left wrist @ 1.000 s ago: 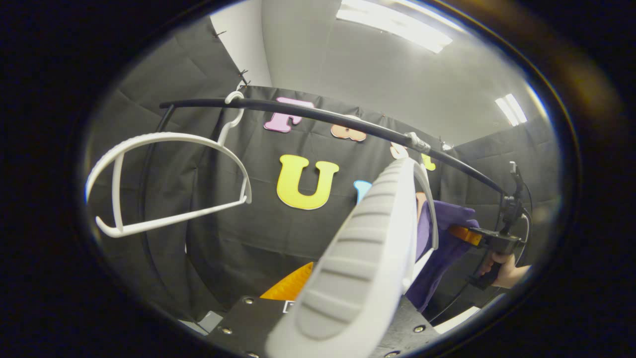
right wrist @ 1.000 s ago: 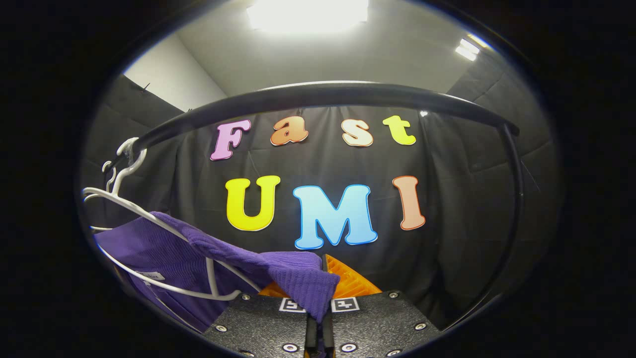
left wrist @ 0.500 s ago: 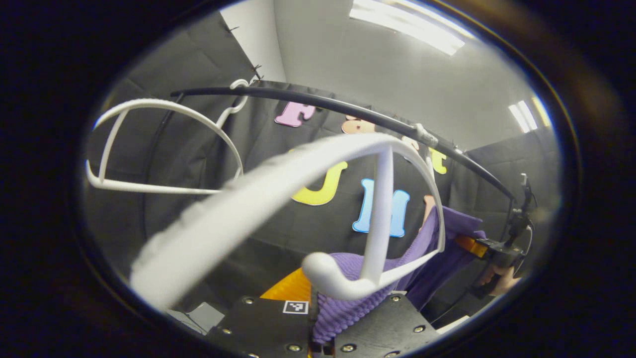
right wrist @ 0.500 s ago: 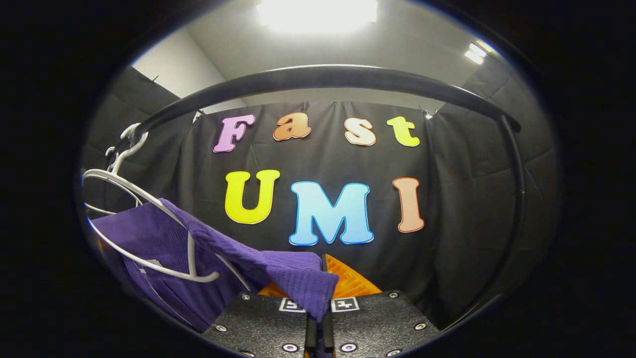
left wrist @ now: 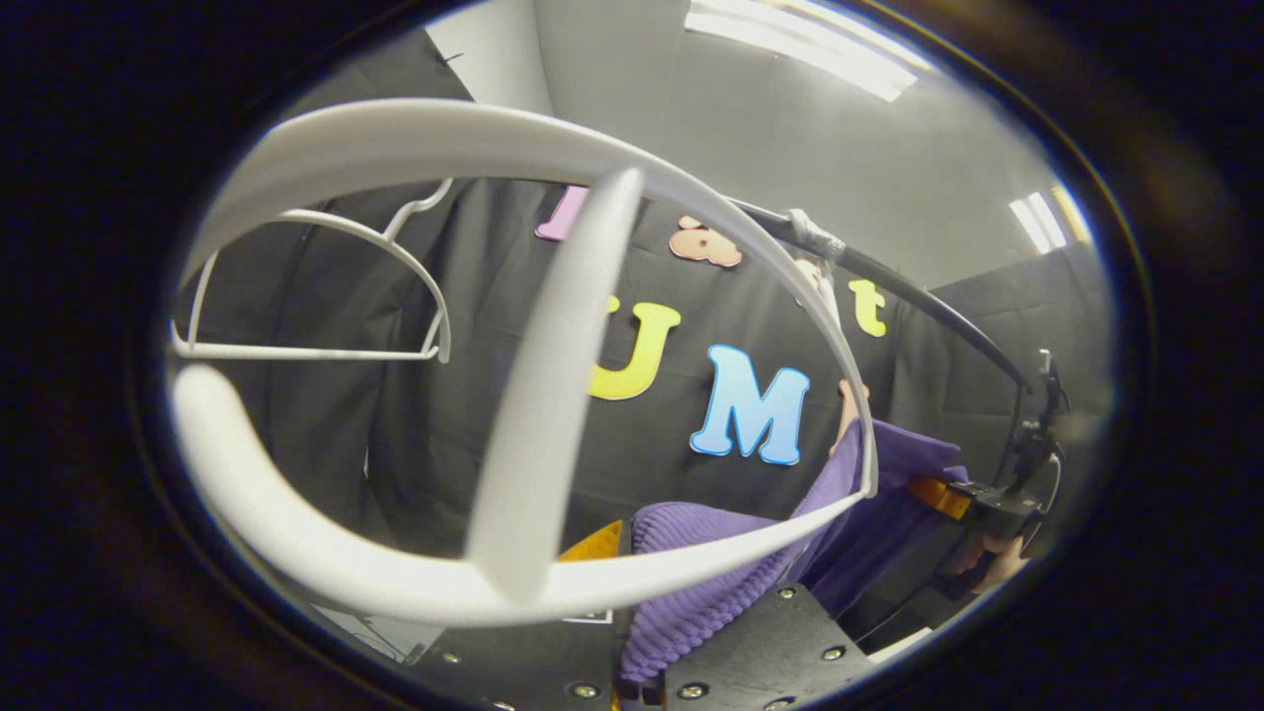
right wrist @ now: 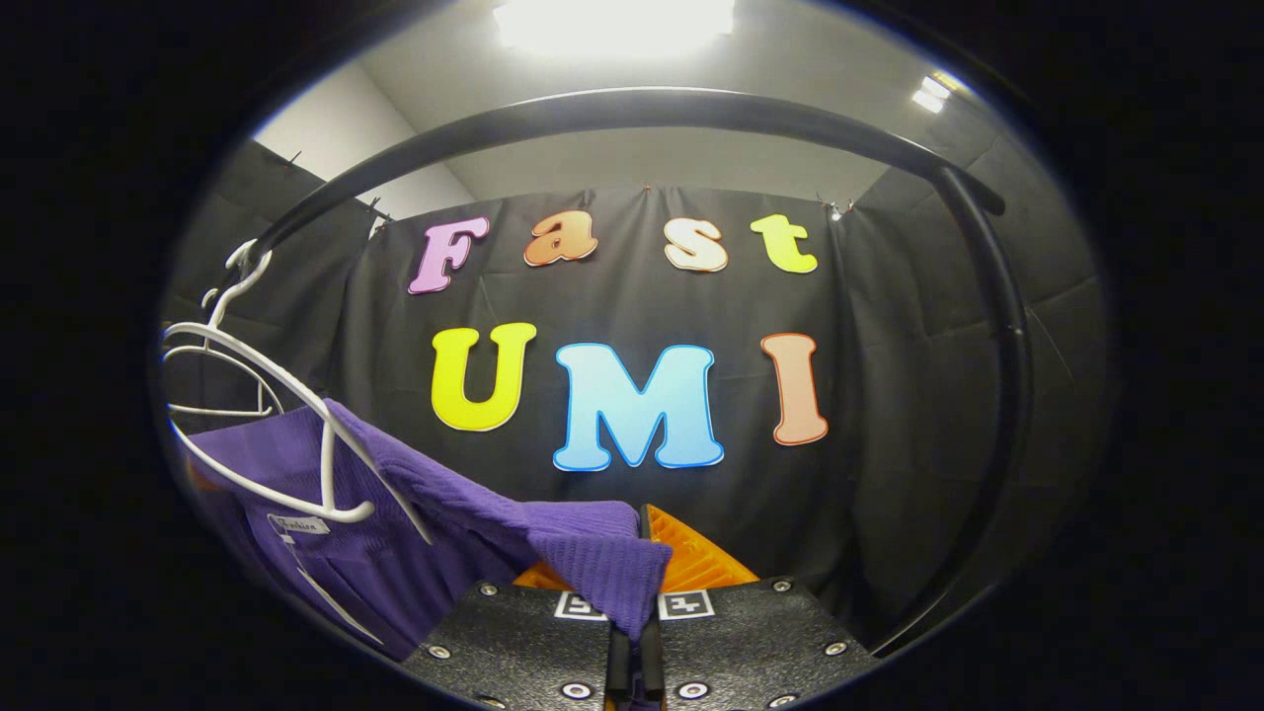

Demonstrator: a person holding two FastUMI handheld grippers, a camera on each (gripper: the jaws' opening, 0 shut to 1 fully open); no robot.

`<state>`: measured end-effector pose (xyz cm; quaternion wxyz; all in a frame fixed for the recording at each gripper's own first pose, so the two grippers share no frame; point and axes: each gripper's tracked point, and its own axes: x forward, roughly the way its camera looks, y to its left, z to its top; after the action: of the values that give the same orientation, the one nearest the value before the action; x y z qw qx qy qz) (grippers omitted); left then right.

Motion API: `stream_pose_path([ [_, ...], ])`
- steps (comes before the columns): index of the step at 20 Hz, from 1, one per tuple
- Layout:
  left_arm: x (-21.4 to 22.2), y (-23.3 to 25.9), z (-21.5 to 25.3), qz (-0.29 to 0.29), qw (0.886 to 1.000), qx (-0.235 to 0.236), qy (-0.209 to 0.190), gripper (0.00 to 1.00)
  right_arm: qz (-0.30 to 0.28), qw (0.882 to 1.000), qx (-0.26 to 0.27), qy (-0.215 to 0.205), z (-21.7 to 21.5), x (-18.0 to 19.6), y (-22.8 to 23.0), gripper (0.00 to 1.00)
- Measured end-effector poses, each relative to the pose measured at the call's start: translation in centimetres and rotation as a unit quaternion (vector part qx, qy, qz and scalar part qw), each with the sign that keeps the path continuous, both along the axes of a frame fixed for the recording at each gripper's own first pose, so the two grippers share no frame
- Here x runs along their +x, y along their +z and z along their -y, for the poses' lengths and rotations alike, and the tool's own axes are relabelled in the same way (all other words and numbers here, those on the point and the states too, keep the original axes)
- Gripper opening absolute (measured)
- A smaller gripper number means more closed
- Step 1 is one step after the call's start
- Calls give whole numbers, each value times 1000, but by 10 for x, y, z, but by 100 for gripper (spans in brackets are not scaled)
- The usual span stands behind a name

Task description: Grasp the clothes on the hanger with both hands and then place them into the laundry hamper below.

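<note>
A purple knitted garment (right wrist: 415,499) stretches from the white hanger (right wrist: 259,380) on the left down to my right gripper (right wrist: 642,538), which is shut on a fold of it. In the left gripper view the same garment (left wrist: 696,578) runs from my left gripper (left wrist: 622,563), shut on its ribbed edge, up to the far end of the white hanger (left wrist: 513,434). That hanger looms very close, its near arm bare. The right gripper (left wrist: 943,494) shows far right in this view, held by a hand (left wrist: 997,565), with purple cloth in it.
A black clothes rail (right wrist: 642,109) arches overhead, and its right post (right wrist: 1002,395) drops down on the right. A second, bare white hanger (left wrist: 306,286) hangs from the rail (left wrist: 918,291) at the left. The black cloth wall stands behind.
The near hanger has swung up and closer to the left camera, its near arm now bare of cloth. The right gripper has sunk a little with the garment, so the rail sits higher.
</note>
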<state>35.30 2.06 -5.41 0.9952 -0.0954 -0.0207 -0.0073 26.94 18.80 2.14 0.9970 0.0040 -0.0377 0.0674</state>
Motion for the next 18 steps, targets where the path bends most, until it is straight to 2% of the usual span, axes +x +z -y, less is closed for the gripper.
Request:
stream_pose_path([
  [5, 12, -19, 25, -35, 999, 3, 1, 0, -21, 1000, -5, -3, 8, -7, -9, 5],
  [9, 14, -26, 55, -37, 999, 8, -2, 0, -32, 999, 5, -5, 9, -8, -14, 5],
  [12, 17, -32, 69, -46, 999, 2, -8, 0, -41, 999, -16, -1, 17, -14, -17, 5],
  [14, 14, -34, 78, -50, 999, 6, -14, 0, -41, 999, -15, 4, 16, -18, -17, 5],
  [18, -4, -49, 91, -71, 997, 16, -33, 0, -61, 998, -18, -13, 24, -27, -26, 5],
])
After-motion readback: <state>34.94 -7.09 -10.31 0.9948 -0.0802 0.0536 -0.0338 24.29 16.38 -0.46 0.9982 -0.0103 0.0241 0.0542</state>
